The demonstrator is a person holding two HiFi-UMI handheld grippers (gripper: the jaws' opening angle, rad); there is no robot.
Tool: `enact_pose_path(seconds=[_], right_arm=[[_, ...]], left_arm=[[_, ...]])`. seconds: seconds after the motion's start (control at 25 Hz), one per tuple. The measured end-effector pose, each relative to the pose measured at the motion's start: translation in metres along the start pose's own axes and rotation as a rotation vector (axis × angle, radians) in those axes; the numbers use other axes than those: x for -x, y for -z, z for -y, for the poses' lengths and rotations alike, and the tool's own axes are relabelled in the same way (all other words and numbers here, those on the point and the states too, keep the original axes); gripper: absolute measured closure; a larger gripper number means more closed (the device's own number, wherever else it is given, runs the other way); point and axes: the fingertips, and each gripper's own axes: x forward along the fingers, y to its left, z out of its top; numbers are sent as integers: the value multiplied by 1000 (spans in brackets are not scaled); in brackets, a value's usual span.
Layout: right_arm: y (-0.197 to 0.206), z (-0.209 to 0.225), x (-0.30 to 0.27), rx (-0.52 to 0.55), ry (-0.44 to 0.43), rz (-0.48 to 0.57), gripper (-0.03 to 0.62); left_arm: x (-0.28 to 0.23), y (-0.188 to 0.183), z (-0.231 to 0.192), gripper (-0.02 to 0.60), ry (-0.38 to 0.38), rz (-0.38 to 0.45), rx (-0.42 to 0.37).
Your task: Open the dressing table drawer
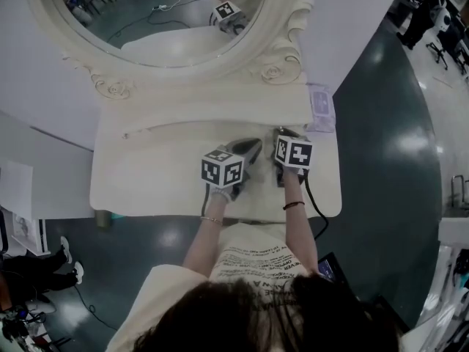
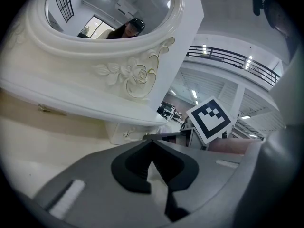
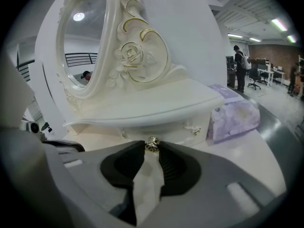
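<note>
Here the right hand-held gripper pinches the drawer knob between its tips.

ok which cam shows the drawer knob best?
Right gripper view. The drawer knob is centred and sharp there, sitting between the fingers of the right gripper, which touch it on both sides. In the head view that gripper covers it. The left gripper view doesn't show it.
</note>
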Motion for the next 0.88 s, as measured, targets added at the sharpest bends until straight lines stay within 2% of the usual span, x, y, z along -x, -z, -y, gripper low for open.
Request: enact_pose_path(seconds=[0.88], right_arm=[[15, -3, 17, -12, 21, -20, 493]], left_arm=[[12, 5, 12, 583, 24, -7, -2]])
